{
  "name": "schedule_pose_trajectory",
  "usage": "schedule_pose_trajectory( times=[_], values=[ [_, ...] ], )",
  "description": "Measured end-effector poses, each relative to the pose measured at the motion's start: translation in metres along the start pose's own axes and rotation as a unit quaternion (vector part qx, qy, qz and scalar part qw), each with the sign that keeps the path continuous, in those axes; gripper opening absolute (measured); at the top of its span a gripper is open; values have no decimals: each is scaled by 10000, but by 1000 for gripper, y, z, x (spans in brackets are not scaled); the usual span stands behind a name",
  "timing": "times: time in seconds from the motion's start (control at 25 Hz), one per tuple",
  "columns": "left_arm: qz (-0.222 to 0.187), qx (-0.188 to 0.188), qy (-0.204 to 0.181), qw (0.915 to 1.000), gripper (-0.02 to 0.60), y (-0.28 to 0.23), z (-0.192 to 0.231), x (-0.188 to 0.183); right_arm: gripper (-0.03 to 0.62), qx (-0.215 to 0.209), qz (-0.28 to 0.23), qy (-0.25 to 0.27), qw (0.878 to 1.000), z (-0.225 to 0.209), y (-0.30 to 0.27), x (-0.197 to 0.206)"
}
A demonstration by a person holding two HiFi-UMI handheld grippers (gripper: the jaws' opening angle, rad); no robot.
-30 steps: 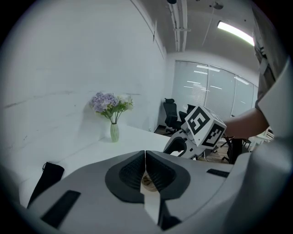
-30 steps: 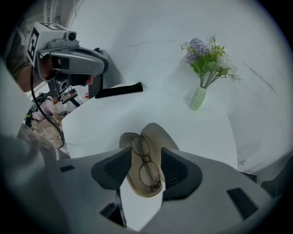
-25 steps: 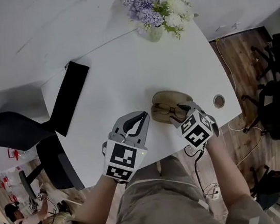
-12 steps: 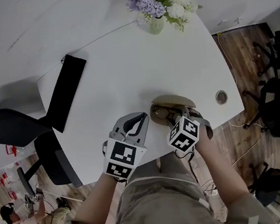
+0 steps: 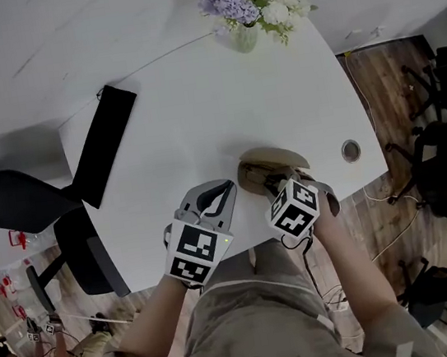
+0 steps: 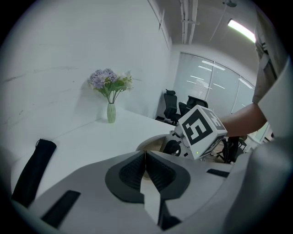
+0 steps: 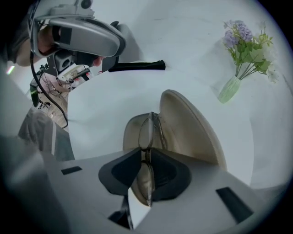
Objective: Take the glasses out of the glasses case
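A tan glasses case (image 5: pixel 273 160) lies open near the table's front edge, its lid (image 7: pixel 190 125) raised. The thin-framed glasses (image 7: pixel 147 131) stand on edge inside it. My right gripper (image 5: pixel 281 187) points steeply down into the case. Its jaws are closing, the frame of the glasses (image 5: pixel 271 181) sits between them, and the pads (image 7: pixel 161 165) press on it. My left gripper (image 5: pixel 223 189) rests on the table just left of the case, shut with nothing between its pads (image 6: pixel 132 171). In the left gripper view the case (image 6: pixel 153 142) shows beyond the jaws, under the right gripper's marker cube (image 6: pixel 201 130).
A glass vase of purple and white flowers (image 5: pixel 244 8) stands at the white table's (image 5: pixel 197 111) far edge. A flat black pad (image 5: pixel 105 154) lies at the left edge. A round cable hole (image 5: pixel 351 150) sits right of the case. Office chairs stand around the table.
My right gripper has shifted left and down over the case, and its jaws have come together on the glasses. The left gripper has barely moved.
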State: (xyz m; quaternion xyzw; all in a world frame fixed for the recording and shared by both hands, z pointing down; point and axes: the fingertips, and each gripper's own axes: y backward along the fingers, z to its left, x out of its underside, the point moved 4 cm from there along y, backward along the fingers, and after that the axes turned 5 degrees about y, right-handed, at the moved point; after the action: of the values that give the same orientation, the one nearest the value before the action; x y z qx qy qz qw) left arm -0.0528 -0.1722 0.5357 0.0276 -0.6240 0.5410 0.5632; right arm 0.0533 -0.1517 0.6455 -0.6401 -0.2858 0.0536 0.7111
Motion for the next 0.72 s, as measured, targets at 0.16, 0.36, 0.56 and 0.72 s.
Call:
schedule_pose_trajectory(
  times=[0.16,0.36,0.56,0.72],
  values=[
    [-25,-18,-10,10000,20,4,-6,1,64,-77,3,26,10000,6,0,-2],
    [-100,-88,-53,9999,20,15,-8,-4,63,125,-162,59,9998,5,18,-9],
    [-261,-194,-132,9994,20,28,-7,-16,63,469,-528,70,9975,-5,55,-24],
    [-434,-290,-249,9983,20,40,-6,-33,63,618,-938,-130,9936,-14,92,-36]
  ],
)
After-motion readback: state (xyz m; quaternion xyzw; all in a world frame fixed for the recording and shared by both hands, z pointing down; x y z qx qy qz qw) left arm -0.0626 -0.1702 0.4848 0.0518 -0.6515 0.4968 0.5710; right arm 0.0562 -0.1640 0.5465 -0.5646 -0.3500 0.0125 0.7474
